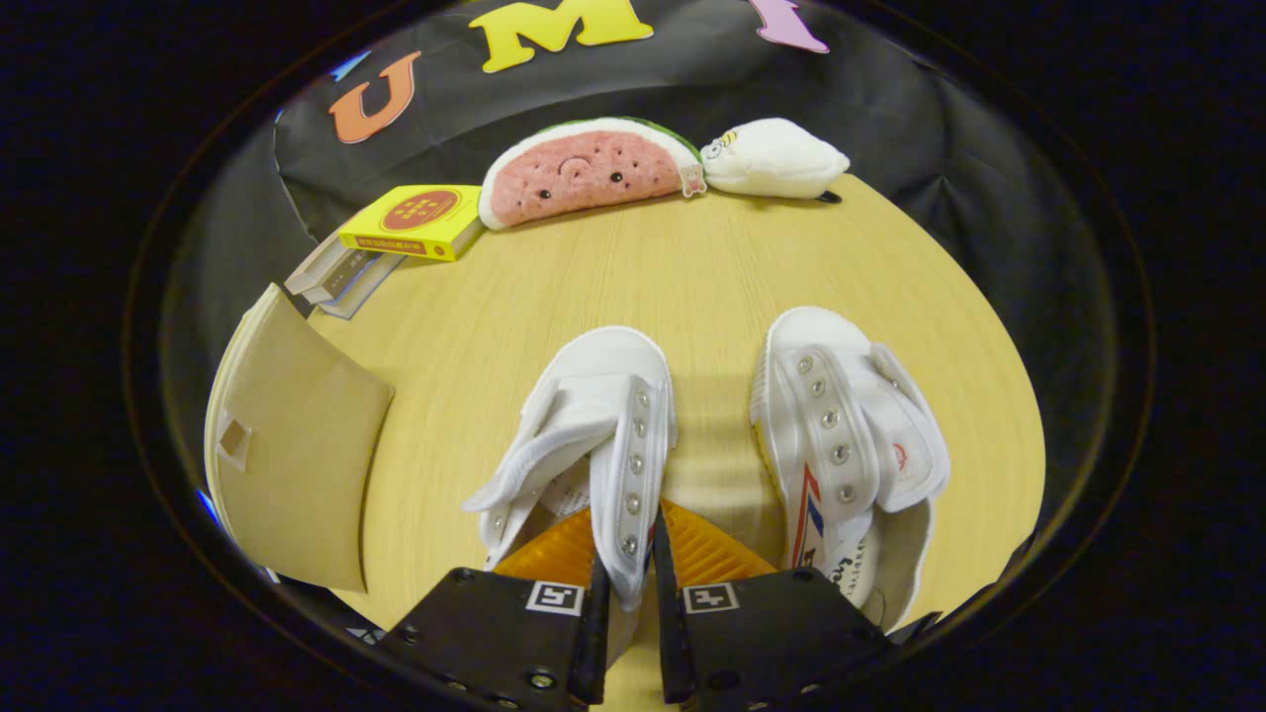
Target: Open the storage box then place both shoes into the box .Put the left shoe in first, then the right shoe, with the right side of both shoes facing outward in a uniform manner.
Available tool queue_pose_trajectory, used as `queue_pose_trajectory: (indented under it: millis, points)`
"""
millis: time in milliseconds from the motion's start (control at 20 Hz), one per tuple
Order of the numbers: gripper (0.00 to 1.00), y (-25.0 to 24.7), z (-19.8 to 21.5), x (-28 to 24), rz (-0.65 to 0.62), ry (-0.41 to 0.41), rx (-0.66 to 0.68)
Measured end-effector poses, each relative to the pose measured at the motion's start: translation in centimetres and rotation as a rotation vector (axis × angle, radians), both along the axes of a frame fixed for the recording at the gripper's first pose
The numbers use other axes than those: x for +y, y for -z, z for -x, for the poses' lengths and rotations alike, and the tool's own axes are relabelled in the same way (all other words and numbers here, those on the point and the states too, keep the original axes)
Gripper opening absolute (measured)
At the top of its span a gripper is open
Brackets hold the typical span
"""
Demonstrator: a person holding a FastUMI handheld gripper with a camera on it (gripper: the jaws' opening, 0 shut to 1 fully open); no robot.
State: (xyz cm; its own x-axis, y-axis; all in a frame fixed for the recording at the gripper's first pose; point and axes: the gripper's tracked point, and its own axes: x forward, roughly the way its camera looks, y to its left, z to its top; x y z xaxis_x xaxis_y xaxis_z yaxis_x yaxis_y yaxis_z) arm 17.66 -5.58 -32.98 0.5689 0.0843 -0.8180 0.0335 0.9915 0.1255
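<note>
Tongs: the tongs (630,583) are closed on the left shoe, both fingers (593,633) pressing the eyelet-side flap of its upper from either side; the flap stands upright in the narrow gap between them.
Left shoe: the left shoe (584,435) is a white canvas sneaker with metal eyelets and a loose strap hanging off to one side; it sits just ahead of the fingers, toe pointing away toward the far end of the table, heel end reaching back between the fingers. Whether its sole rests on the table or is raised, I cannot tell.
Right shoe: the right shoe (841,445), its white twin, lies on the table beside the left shoe and apart from it, toe also pointing away, strap folded outward, a red and blue stripe on its side.
Storage box: the storage box (297,445), a brown cardboard piece with a small cut-out tab, sits at the table's edge on the far side of the left shoe from the right shoe; whether it is open, I cannot tell.
Table: the table (692,287) is light wood-grain.
Beyond the shoes: a yellow box (415,222) resting on a few books (331,277), a watermelon-slice plush (588,170) next to it, and a white plush (773,158) touching the watermelon's end, all along the far edge.
</note>
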Motion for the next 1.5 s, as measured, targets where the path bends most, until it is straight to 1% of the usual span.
queue_pose_trajectory:
  millis: [50,100,150,200,350,600,700,950,1050,1250,1350,1500]
  points:
    - [0.21,-0.6,-0.3,-0.1,-0.016,0.022,0.002]
    - [0.08,-0.2,0.2,0.1,-0.026,0.034,0.023]
    - [0.08,-1.0,-0.1,0.1,-0.048,0.068,0.028]
    - [0.00,-0.1,0.0,0.1,-0.062,0.087,0.040]
    - [0.00,-0.8,0.5,0.6,-0.126,0.158,0.068]
    - [0.00,-3.2,2.8,2.7,-0.212,0.237,0.091]
    - [0.00,-5.3,3.6,3.6,-0.224,0.263,0.079]
    - [0.00,-13.1,5.4,6.7,-0.259,0.348,0.017]
    - [0.00,-16.2,6.0,8.7,-0.255,0.350,-0.014]
    - [0.00,-21.5,6.8,14.6,-0.307,0.358,-0.055]
    - [0.00,-22.7,6.8,18.3,-0.314,0.337,-0.068]
    - [0.00,-22.5,6.8,24.6,-0.318,0.291,-0.059]
